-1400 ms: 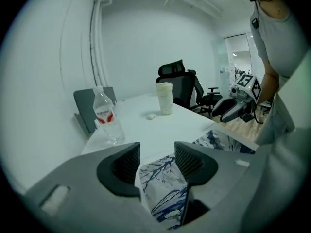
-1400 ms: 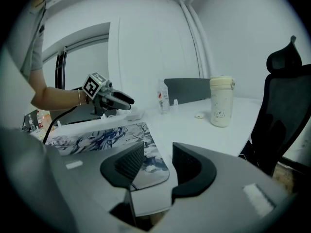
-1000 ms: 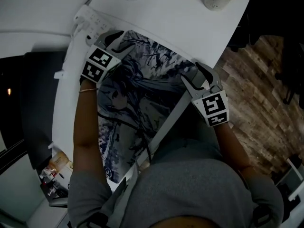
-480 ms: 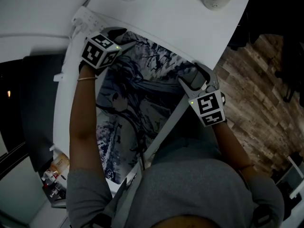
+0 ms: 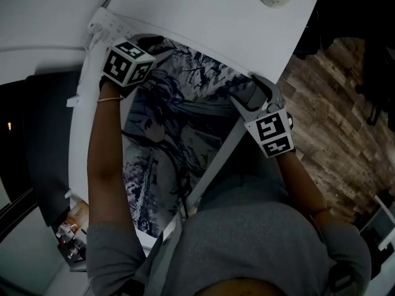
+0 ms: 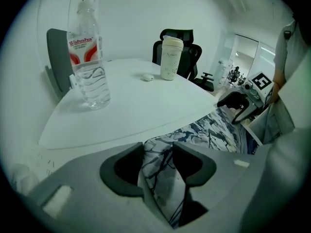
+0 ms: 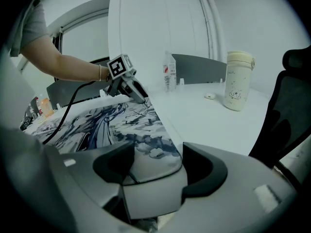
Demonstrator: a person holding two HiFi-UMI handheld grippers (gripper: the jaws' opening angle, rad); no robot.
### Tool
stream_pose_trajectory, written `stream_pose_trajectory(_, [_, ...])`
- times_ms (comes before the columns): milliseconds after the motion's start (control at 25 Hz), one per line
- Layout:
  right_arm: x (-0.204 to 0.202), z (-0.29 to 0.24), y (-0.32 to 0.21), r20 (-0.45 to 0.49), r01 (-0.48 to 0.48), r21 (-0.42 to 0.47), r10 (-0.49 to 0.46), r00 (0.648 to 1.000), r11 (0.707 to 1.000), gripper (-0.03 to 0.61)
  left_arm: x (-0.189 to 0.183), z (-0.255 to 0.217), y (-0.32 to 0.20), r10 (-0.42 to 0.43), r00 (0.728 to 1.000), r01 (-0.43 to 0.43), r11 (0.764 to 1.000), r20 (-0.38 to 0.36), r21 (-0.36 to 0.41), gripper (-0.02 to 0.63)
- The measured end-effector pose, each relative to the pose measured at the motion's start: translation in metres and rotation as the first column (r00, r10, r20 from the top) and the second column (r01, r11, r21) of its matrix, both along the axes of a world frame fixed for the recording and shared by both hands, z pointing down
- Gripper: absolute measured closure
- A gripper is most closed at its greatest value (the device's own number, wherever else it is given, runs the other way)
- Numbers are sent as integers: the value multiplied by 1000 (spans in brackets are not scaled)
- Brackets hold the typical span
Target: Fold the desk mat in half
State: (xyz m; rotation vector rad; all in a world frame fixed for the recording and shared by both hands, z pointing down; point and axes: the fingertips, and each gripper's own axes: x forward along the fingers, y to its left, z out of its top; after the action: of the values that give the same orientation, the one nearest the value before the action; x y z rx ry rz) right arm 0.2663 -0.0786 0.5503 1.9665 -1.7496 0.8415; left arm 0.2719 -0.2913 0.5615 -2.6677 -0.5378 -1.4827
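Looking down on a blue-grey, picture-printed rectangular desk mat (image 5: 185, 122), flat and unfolded on the white curved tabletop (image 5: 234, 23), with one long side close to the table's edge; no fold begun yet.

Finding the left gripper (image 5: 150, 44) at the mat's far left corner, rolled and tipped more steeply than a second ago, with its marker cube now showing two faces instead of one; with jaws just drawn in somewhat around a raised strip of that corner, yet not plainly pinching it; best read as parted around the mat, not clamped.

Finding the right gripper (image 5: 245, 91) at the far right corner, hardly shifted; with jaws just spread to full width and the rounded corner lying between them, touched by neither pad.

Judging from that: both claws set on the far short edge, the left nearer to a grip, the right merely lined up; calls for a firm close on both corners, then a lift and a carry toward the near end.

Worth minding a thin black cable (image 7: 65, 114) trailing over the mat, likely to be trapped inside the fold; no trouble expected from the clear plastic water bottle (image 6: 90, 64) or the cream lidded tumbler (image 6: 171, 58), both well apart on the far side.
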Motion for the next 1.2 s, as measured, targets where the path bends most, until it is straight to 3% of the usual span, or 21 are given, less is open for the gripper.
stream_pose_trajectory(280, [-2, 0, 1, -11, 11, -7, -11, 1000, 1000, 294, -2, 0, 7, 0, 1000, 0, 1000, -1, -10, 473])
stream_pose_trajectory(520, [-7, 0, -2, -24, 67, -18, -68, 997, 998, 344, -3, 1, 14, 5, 1000, -4, 1000, 5, -26, 545])
stream_pose_trajectory(720, [-12, 2, 3, -52, 109, -32, -111, 992, 993, 454, -5, 1, 18, 1, 1000, -1, 1000, 13, -28, 574])
stream_pose_trajectory(960, [-16, -7, 1, 15, 88, 45, -89, 996, 995, 538, -8, -1, 22, -13, 999, 14, 999, -31, 36, 575])
stream_pose_trajectory(1200, [-12, -22, 0, 42, 60, 108, -64, 997, 992, 548, -5, -13, 19, -53, 997, 53, 999, -51, 5, 575])
